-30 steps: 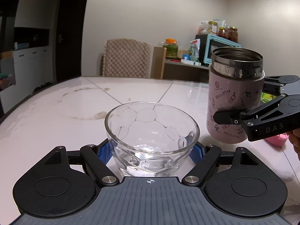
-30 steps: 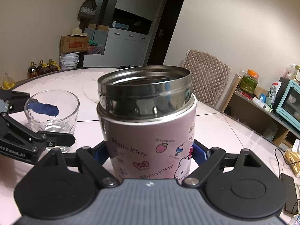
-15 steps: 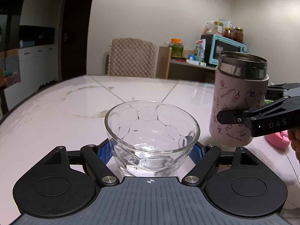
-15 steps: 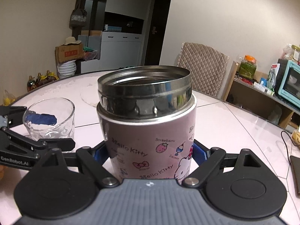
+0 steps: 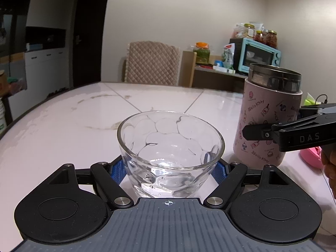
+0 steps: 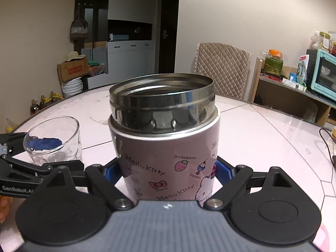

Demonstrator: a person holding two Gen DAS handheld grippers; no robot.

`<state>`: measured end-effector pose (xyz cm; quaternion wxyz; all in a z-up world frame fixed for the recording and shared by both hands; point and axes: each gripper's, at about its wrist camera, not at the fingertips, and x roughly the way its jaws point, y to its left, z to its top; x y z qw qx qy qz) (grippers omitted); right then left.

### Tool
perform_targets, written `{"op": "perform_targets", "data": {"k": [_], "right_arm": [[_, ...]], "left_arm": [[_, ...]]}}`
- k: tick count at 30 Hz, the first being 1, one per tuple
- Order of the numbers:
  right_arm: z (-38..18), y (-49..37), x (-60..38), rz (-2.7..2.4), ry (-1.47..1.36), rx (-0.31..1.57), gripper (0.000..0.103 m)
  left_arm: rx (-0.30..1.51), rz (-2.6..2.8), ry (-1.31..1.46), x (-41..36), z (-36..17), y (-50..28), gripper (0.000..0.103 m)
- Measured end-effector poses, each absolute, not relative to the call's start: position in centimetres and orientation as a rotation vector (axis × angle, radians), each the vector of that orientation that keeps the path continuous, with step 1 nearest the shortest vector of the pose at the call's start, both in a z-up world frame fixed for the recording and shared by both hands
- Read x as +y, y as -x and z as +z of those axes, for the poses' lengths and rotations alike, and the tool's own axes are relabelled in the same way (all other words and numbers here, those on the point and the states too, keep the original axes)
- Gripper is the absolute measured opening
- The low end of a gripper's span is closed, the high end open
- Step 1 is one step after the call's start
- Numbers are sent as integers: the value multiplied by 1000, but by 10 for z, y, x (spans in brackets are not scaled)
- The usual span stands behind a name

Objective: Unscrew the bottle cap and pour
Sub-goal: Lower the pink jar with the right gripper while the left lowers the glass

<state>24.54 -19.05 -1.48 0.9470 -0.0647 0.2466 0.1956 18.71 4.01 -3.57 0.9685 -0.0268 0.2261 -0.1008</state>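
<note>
A clear dimpled glass cup (image 5: pixel 170 153) stands on the white table, and my left gripper (image 5: pixel 170 169) is shut on its lower part. A little clear liquid lies at its bottom. A pink Hello Kitty flask (image 6: pixel 168 147) with an open steel mouth and no cap is upright, and my right gripper (image 6: pixel 168 172) is shut on its body. In the left wrist view the flask (image 5: pixel 268 121) stands to the right of the cup, a little apart. In the right wrist view the cup (image 6: pixel 52 140) is at the left. A pink object (image 5: pixel 310 157), perhaps the cap, lies behind the right gripper.
A quilted chair (image 5: pixel 152 63) stands at the table's far side. A shelf with jars and a blue toaster oven (image 5: pixel 255 55) is at the back right. A black cable (image 6: pixel 327 140) lies on the table at the right.
Both grippers have turned a little, shifting the background. The flask now sits lower and farther right in the left wrist view. Both grips are unchanged.
</note>
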Motion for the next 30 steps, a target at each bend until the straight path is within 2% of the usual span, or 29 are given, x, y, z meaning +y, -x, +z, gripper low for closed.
{"op": "perform_targets", "data": {"k": [30], "right_arm": [[-25, -245, -190, 369, 49, 507, 89]], "left_arm": [[476, -163, 68, 37, -37, -189, 82]]}}
